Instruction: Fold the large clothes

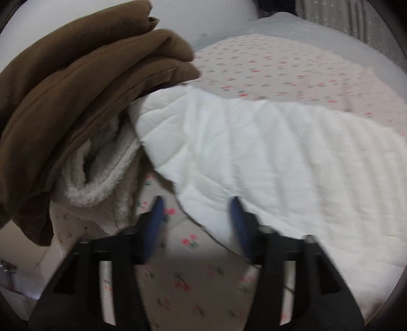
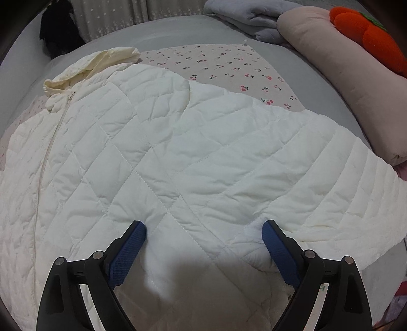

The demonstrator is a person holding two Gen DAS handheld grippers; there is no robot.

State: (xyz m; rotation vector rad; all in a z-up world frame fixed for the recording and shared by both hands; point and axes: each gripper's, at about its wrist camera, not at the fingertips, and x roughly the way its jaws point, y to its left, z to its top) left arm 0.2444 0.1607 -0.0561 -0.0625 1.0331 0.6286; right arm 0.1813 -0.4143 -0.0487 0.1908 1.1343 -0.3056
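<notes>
A white quilted jacket (image 2: pixel 178 157) lies spread flat on a cherry-print sheet (image 2: pixel 223 66), zipper at the left, cream hood (image 2: pixel 101 63) at the far end. My right gripper (image 2: pixel 203 229) is open, its blue pads (image 2: pixel 129 242) resting low over the jacket's near part, holding nothing. In the left wrist view the jacket's sleeve (image 1: pixel 267 157) runs across the sheet (image 1: pixel 188 280). My left gripper (image 1: pixel 195 206) is open and empty above the sheet, its right pad (image 1: pixel 239 224) at the sleeve's edge.
A folded brown fleece-lined garment (image 1: pixel 76 89) lies at the left of the sleeve. A beige bolster (image 2: pixel 343 76), an orange plush (image 2: pixel 368 33) and a folded grey blanket (image 2: pixel 249 15) lie at the far right. A dark object (image 2: pixel 58 30) sits at the far left.
</notes>
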